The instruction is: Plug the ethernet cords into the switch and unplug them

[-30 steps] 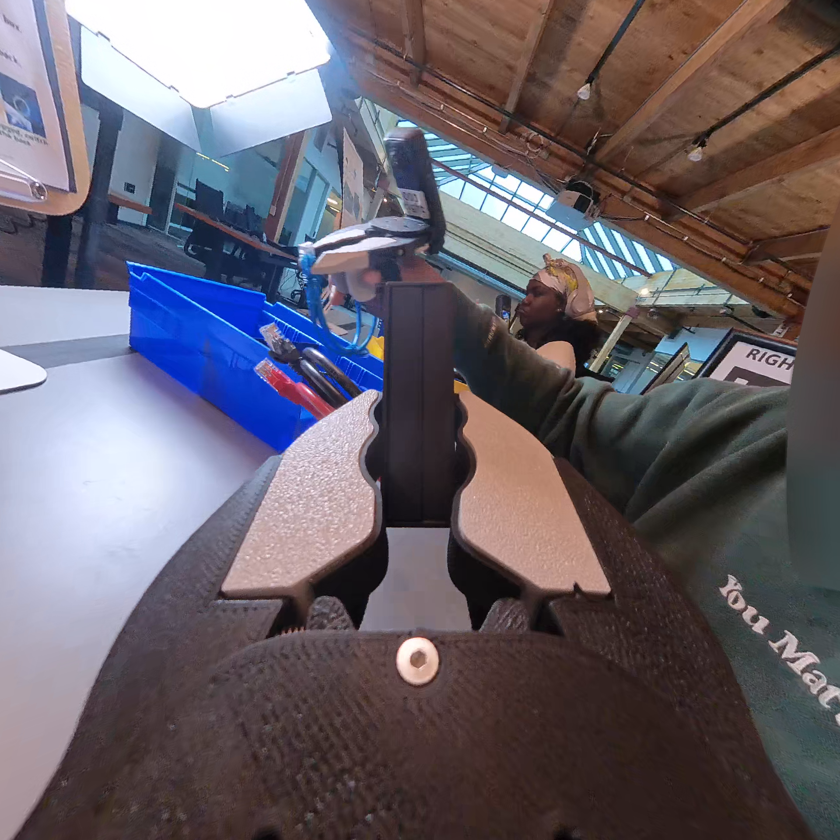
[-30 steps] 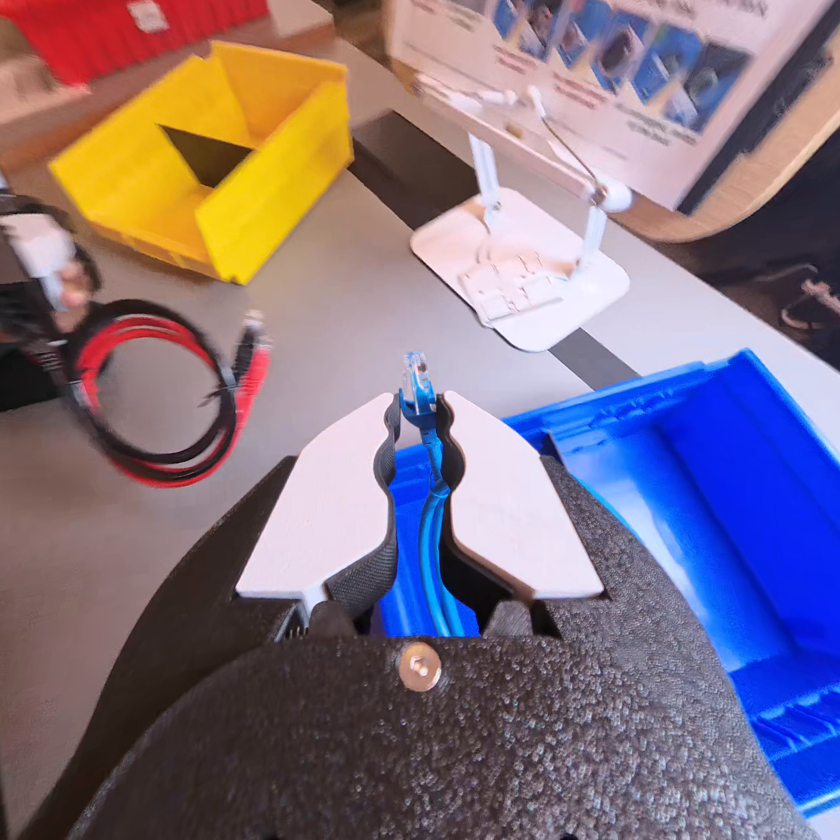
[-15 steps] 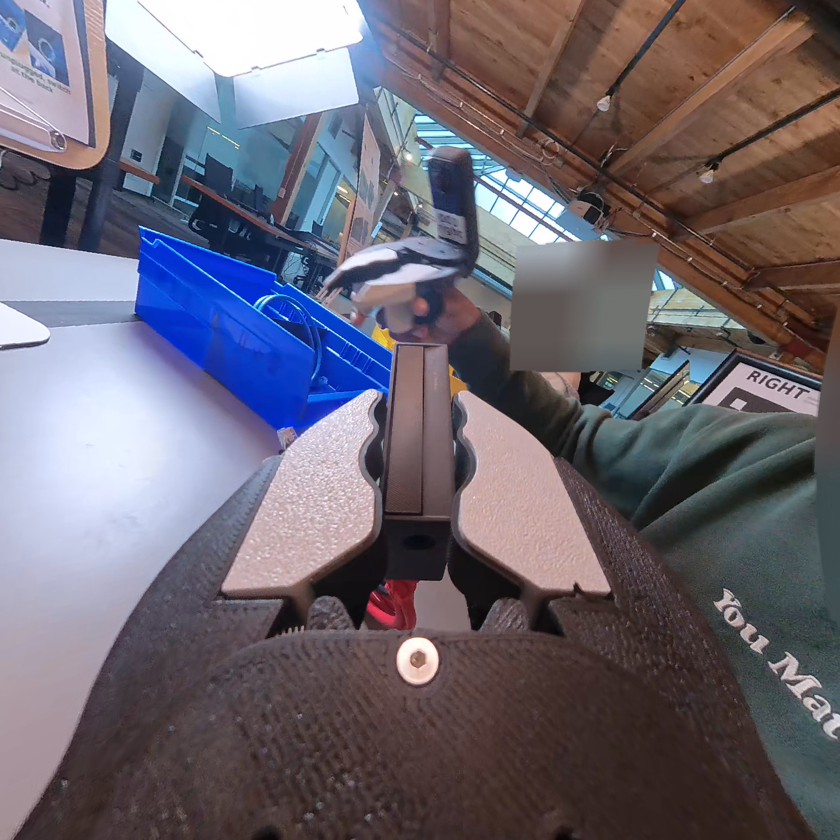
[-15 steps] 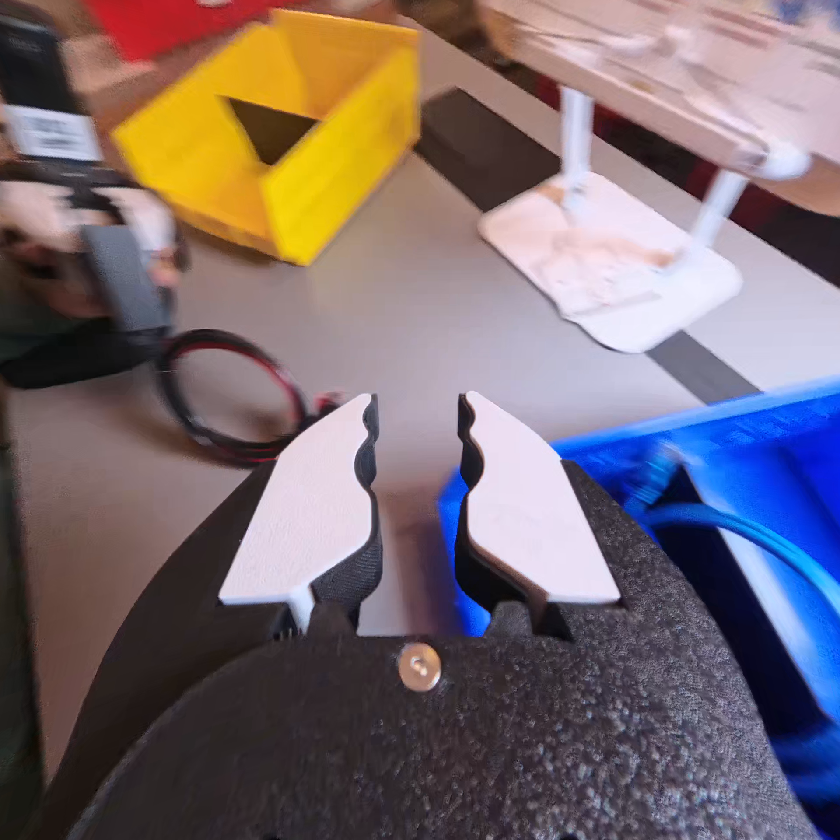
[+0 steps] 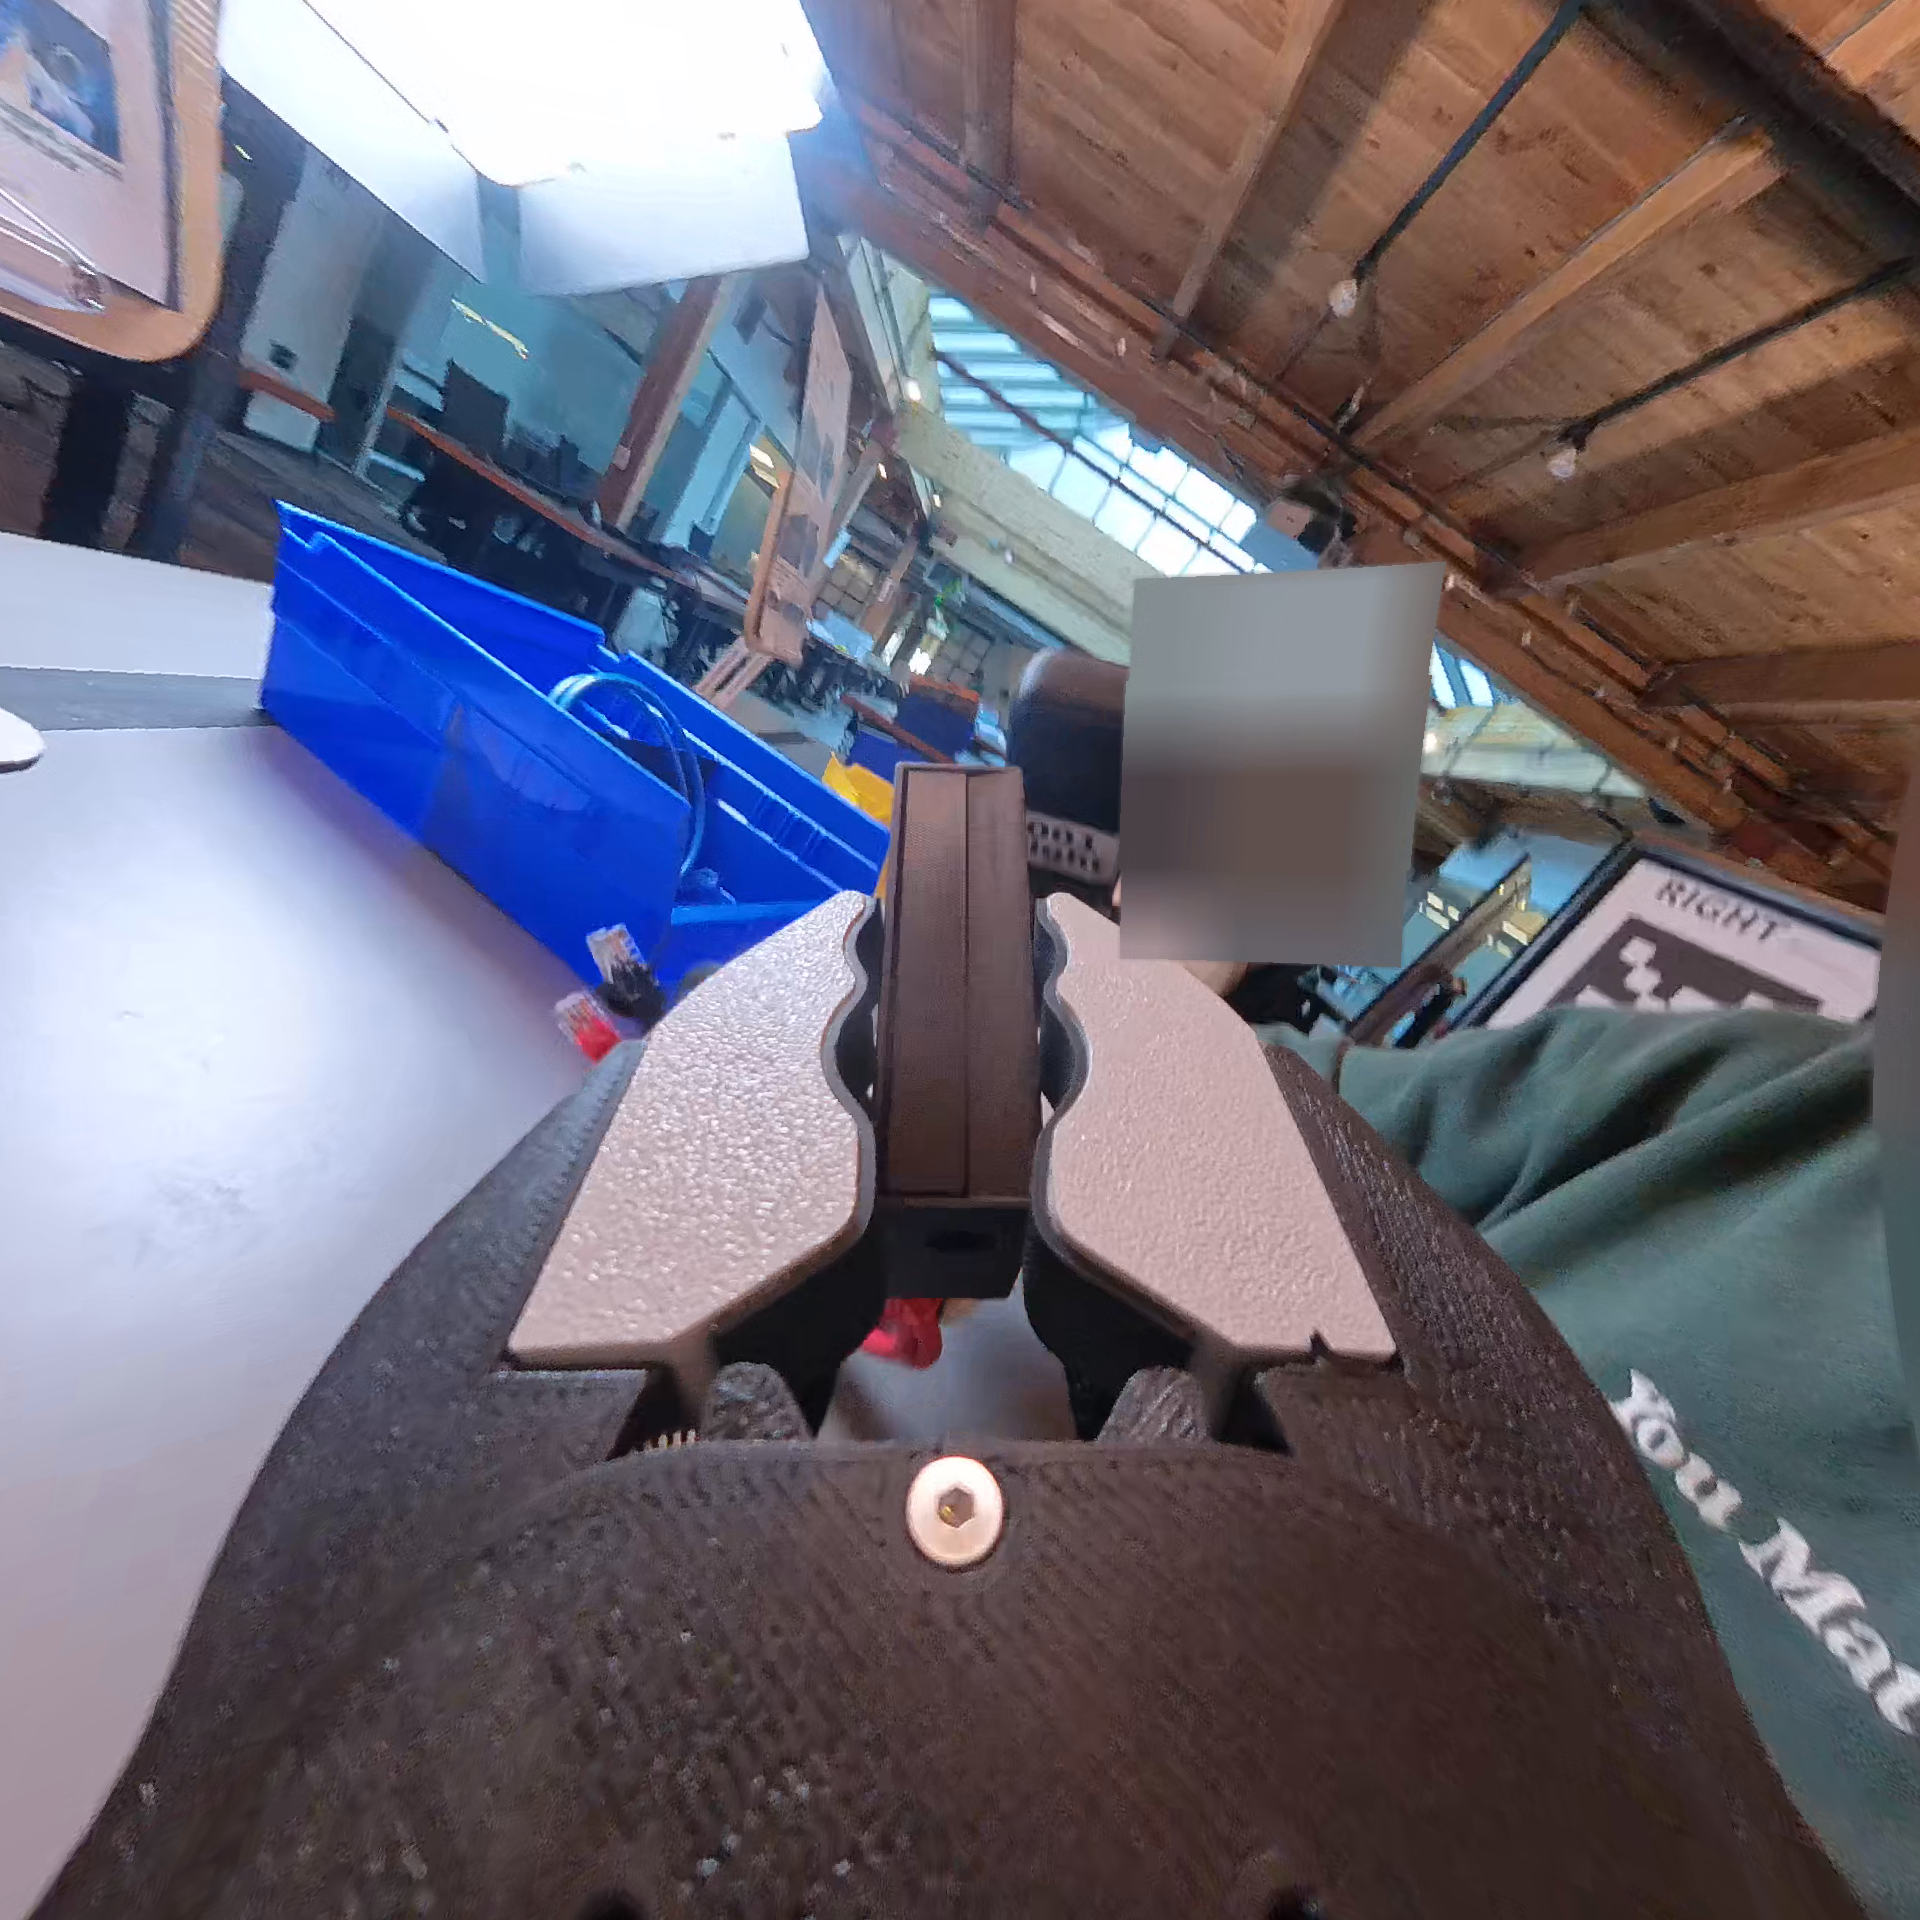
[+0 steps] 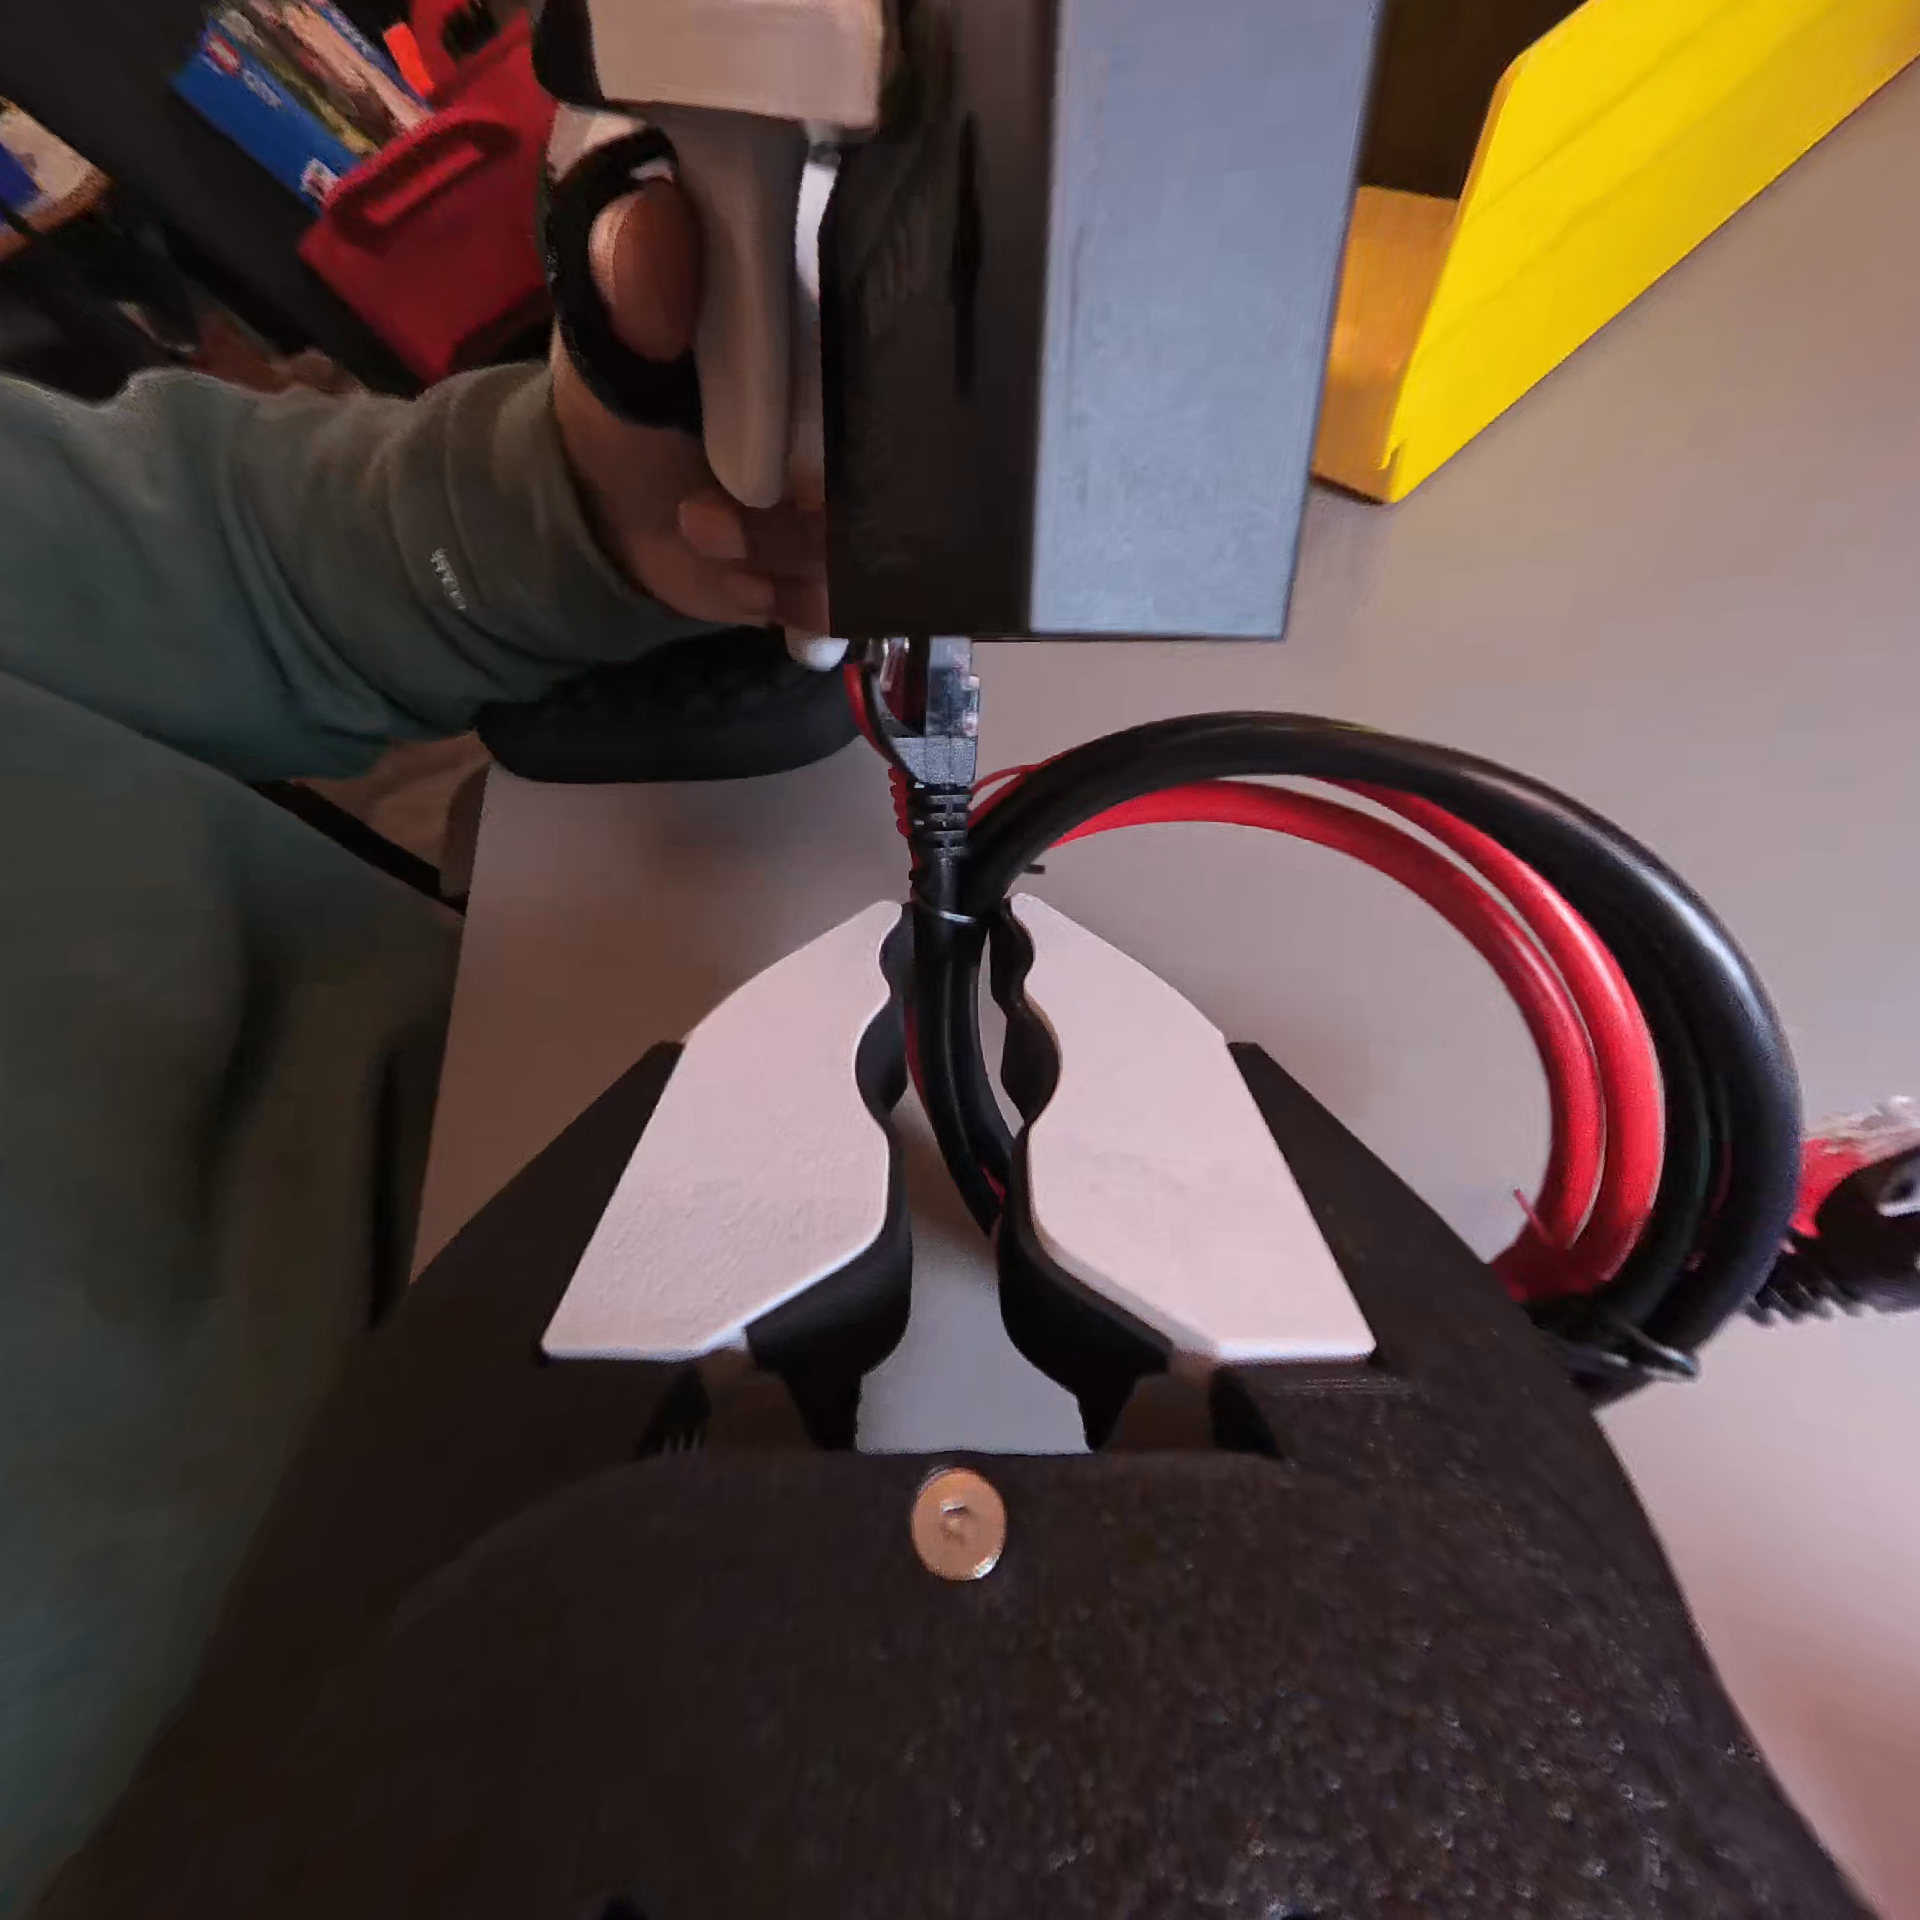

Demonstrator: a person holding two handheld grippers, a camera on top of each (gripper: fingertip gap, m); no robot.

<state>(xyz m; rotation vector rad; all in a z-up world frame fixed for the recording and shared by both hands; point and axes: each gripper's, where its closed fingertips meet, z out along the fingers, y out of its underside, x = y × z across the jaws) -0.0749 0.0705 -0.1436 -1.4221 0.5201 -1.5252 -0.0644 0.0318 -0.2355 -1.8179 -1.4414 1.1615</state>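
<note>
My left gripper (image 5: pixel 956 904) is shut on the black switch (image 5: pixel 956 987) and holds it edge-up above the grey table (image 5: pixel 208 1039). In the right wrist view the switch (image 6: pixel 1143 312) hangs at the top centre. A black cord's plug (image 6: pixel 940 758) and a red cord (image 6: pixel 1455 862) enter its lower face. My right gripper (image 6: pixel 956 914) is shut on the black cord (image 6: pixel 1558 821) just behind that plug. Both cords loop to the right over the table. Their free plugs (image 5: pixel 603 997) lie by the blue bin. A blue cord (image 5: pixel 665 748) lies coiled in that bin.
The blue bin (image 5: pixel 499 769) stands on the table ahead left of the switch. A yellow bin (image 6: pixel 1610 239) stands behind the switch. A red basket (image 6: pixel 436 229) sits off the table's edge. A green sleeve (image 6: pixel 260 582) crosses the left side. One gripper's finger ends stand about 10 centimeters off the other's.
My right gripper dropped the blue cord into the blue bin, opened, swung over to the switch and closed on the black cord. My left gripper kept hold of the switch.
</note>
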